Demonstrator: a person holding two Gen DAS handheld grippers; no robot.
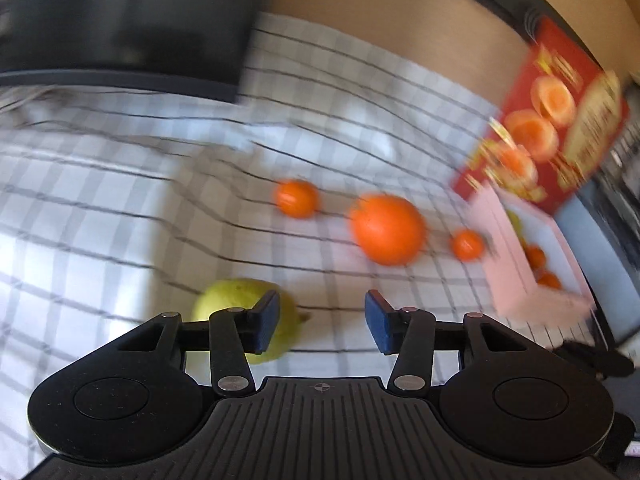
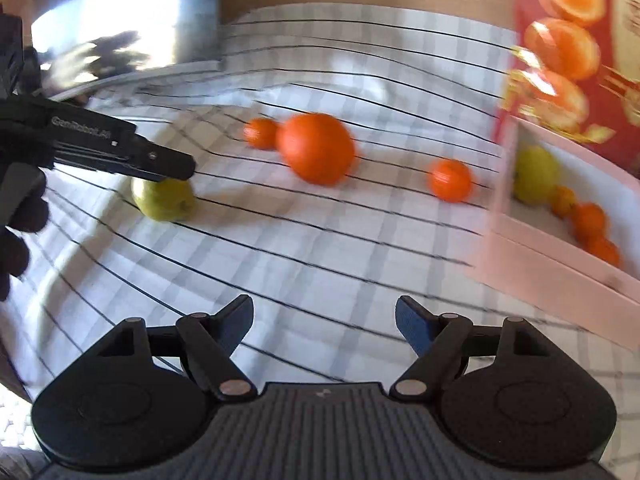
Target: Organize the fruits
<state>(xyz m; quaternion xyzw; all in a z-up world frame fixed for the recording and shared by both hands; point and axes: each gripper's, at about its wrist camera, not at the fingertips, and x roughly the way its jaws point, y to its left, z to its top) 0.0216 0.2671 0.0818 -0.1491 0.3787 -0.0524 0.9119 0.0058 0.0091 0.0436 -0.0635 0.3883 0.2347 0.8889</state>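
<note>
On the checked cloth (image 1: 120, 200) lie a large orange (image 1: 386, 228) (image 2: 316, 148), two small oranges (image 1: 297, 198) (image 1: 467, 245) and a green fruit (image 1: 232, 304) (image 2: 164, 200). My left gripper (image 1: 322, 320) is open with nothing between its pads. The green fruit sits just behind its left finger (image 1: 264, 320), which partly hides it. From the right wrist view, the left gripper (image 2: 180, 168) hovers right over the green fruit. My right gripper (image 2: 324, 320) is open and empty above bare cloth. A pale pink box (image 1: 508, 264) (image 2: 520, 264) at the right holds another green fruit (image 2: 536, 174) and several small oranges (image 2: 590, 220).
The box's red lid (image 1: 548, 120) (image 2: 568, 40), printed with oranges, stands upright behind it. A dark boxy object (image 1: 120, 20) sits at the back left. A dark-gloved hand (image 2: 20, 208) holds the left gripper. Both views are motion-blurred.
</note>
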